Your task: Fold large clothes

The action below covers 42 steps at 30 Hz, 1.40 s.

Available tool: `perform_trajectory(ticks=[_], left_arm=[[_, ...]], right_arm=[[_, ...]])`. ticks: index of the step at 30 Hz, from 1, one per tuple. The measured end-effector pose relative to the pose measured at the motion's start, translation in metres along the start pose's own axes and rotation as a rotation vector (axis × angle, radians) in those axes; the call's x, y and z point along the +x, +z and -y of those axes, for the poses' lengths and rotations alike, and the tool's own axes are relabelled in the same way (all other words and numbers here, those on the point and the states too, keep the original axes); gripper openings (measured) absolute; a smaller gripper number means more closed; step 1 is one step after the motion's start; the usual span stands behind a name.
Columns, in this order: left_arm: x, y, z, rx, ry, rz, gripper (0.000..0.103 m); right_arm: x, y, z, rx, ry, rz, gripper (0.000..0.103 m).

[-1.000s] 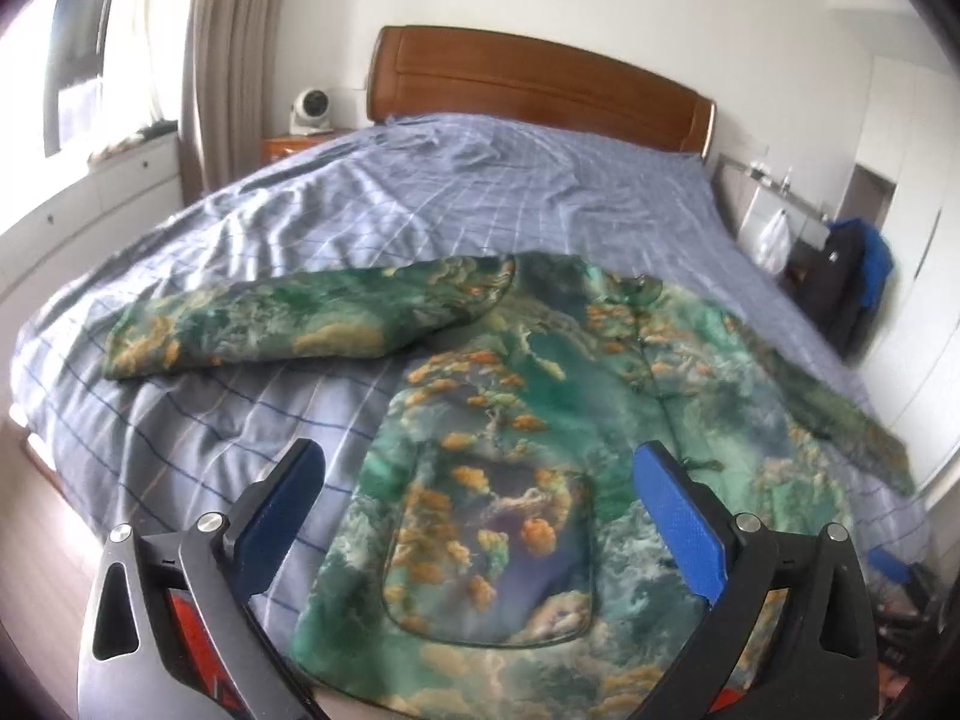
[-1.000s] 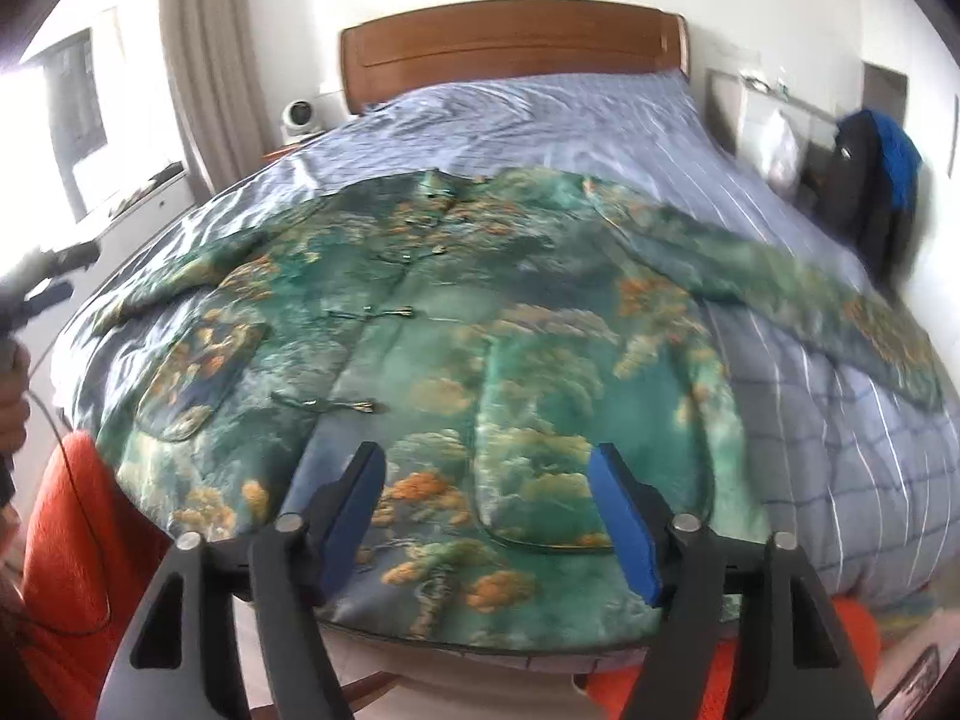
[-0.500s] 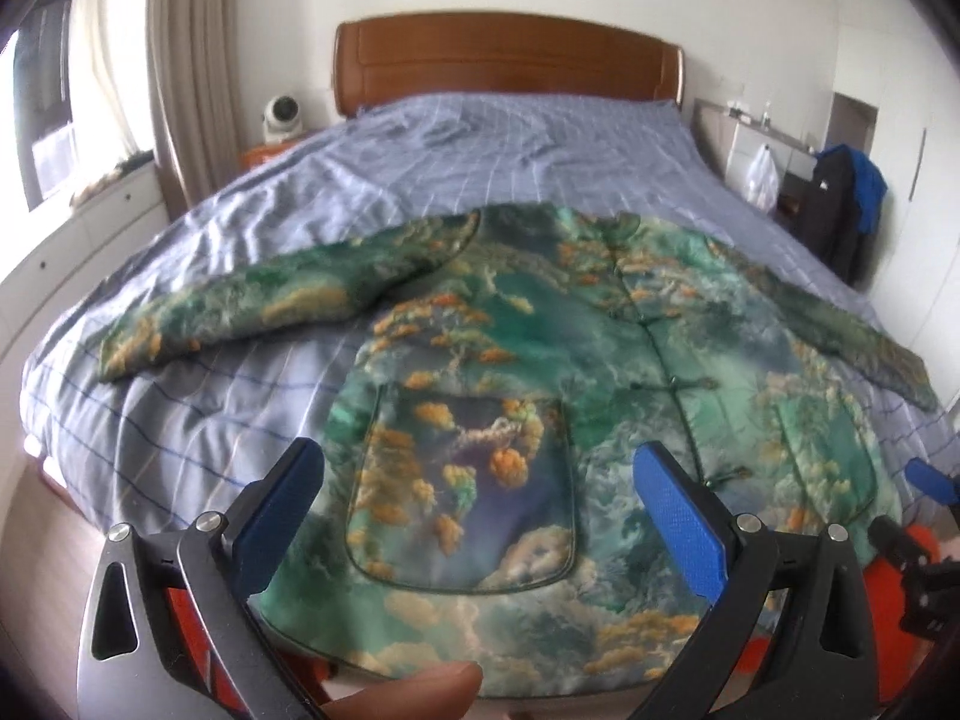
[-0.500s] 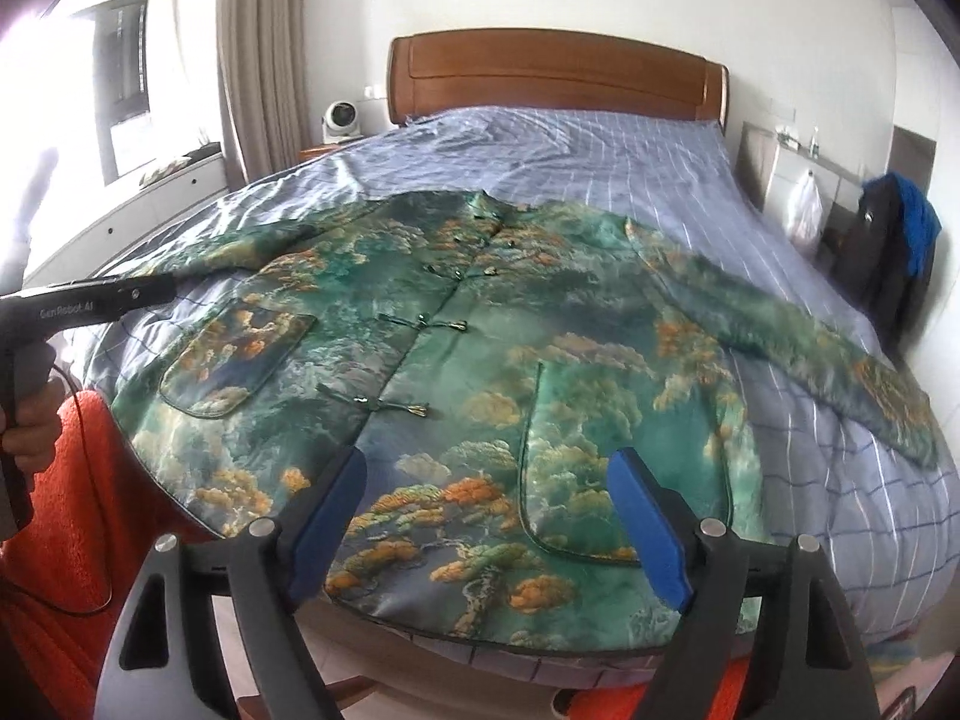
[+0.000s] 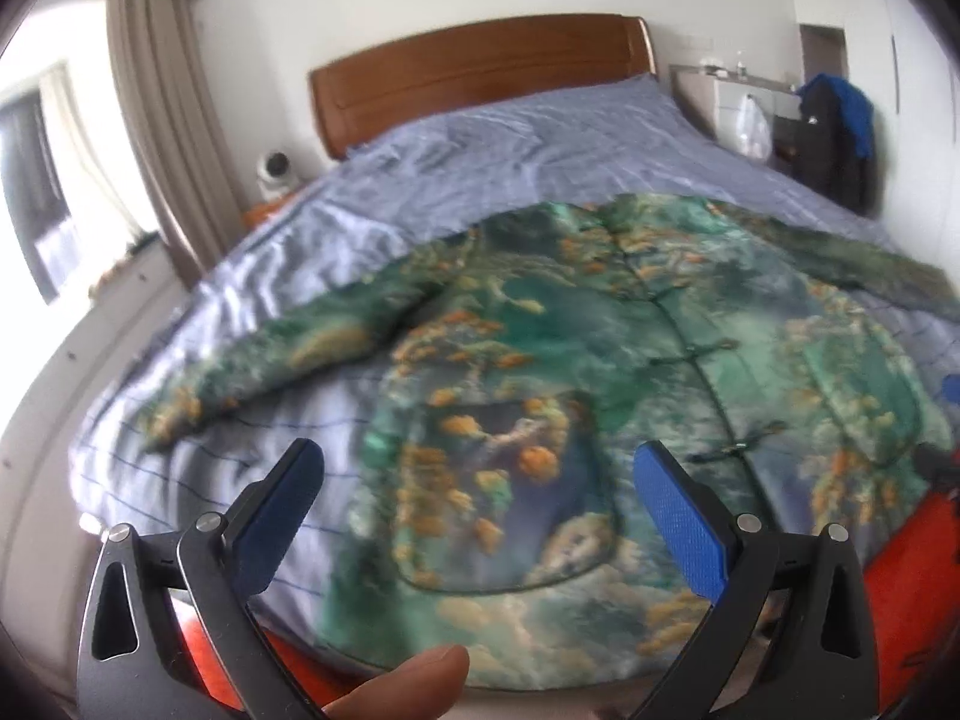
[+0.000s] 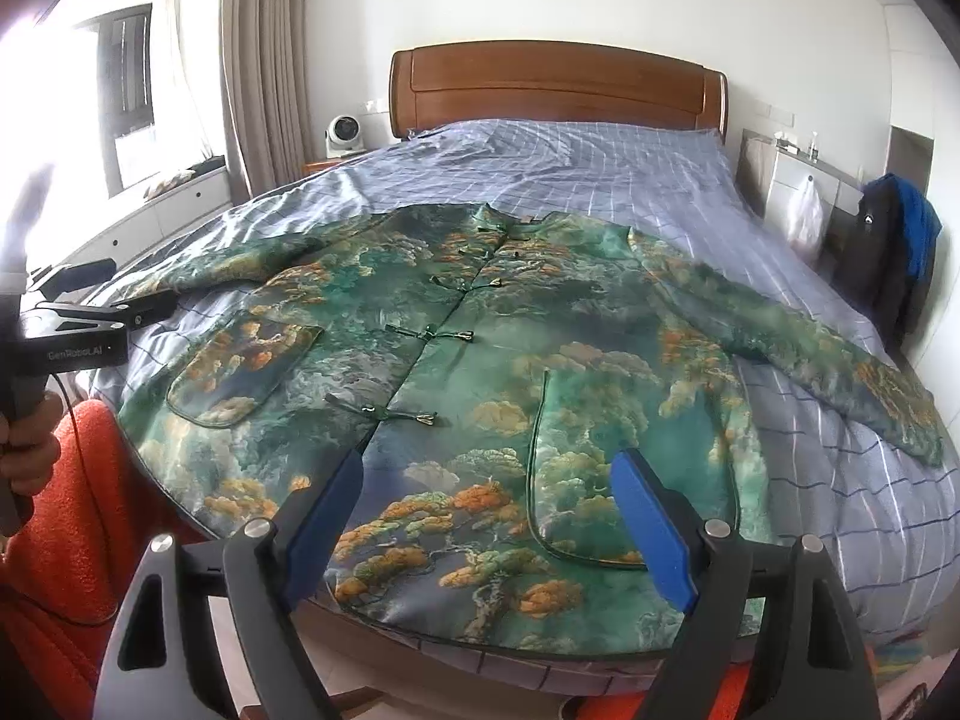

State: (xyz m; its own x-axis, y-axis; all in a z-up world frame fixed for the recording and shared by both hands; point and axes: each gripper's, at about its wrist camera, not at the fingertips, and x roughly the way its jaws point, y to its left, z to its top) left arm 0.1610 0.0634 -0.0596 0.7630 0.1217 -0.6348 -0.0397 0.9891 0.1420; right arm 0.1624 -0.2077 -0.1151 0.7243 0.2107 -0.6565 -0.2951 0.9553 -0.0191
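A large green jacket [image 6: 516, 360] with orange cloud print and knot buttons lies flat, front up, on the bed, both sleeves spread out. It also shows, blurred, in the left wrist view [image 5: 600, 360]. My left gripper [image 5: 480, 492] is open and empty, above the jacket's left pocket near the hem. My right gripper [image 6: 486, 504] is open and empty, above the hem near the right pocket. The left gripper's body also shows at the left edge of the right wrist view [image 6: 78, 330].
The bed [image 6: 600, 180] has a blue checked sheet and a wooden headboard [image 6: 558, 84]. A small fan [image 6: 342, 135] stands on the left nightstand. A dark bag with blue cloth [image 6: 894, 240] is at the right. Orange clothing [image 6: 78, 510] is near the bed's front edge.
Both grippers have risen and tilted, so each view shows more of the room. The left view has swung and is blurred. The jacket has not moved.
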Motion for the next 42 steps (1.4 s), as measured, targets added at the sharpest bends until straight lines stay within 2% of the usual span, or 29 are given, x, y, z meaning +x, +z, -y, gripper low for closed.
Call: perform_trajectory(ticks=[2,11,23,29,36,42], left_arm=[[0.001,-0.001,-0.001,-0.017,-0.031,-0.01,0.103],[0.01,-0.01,0.009,0.005,-0.053,-0.063,0.103],[0.011,-0.011,0.012,0.007,-0.145,-0.077,0.103],[0.011,-0.01,0.008,-0.031,-0.185,-0.088,0.103],[0.008,-0.009,0.007,-0.04,-0.157,-0.066,0.103],[0.012,-0.01,0.006,-0.035,-0.127,-0.08,0.103]], right_arm=[[0.001,-0.001,-0.001,-0.004,0.001,-0.002,0.084],[0.005,-0.004,0.001,0.005,0.001,-0.016,0.084],[0.007,-0.007,0.0,0.007,0.003,-0.025,0.084],[0.008,-0.009,-0.001,0.008,0.007,-0.031,0.084],[0.008,-0.01,-0.001,0.012,0.01,-0.033,0.084],[0.009,-0.009,0.0,0.018,0.014,-0.039,0.084]])
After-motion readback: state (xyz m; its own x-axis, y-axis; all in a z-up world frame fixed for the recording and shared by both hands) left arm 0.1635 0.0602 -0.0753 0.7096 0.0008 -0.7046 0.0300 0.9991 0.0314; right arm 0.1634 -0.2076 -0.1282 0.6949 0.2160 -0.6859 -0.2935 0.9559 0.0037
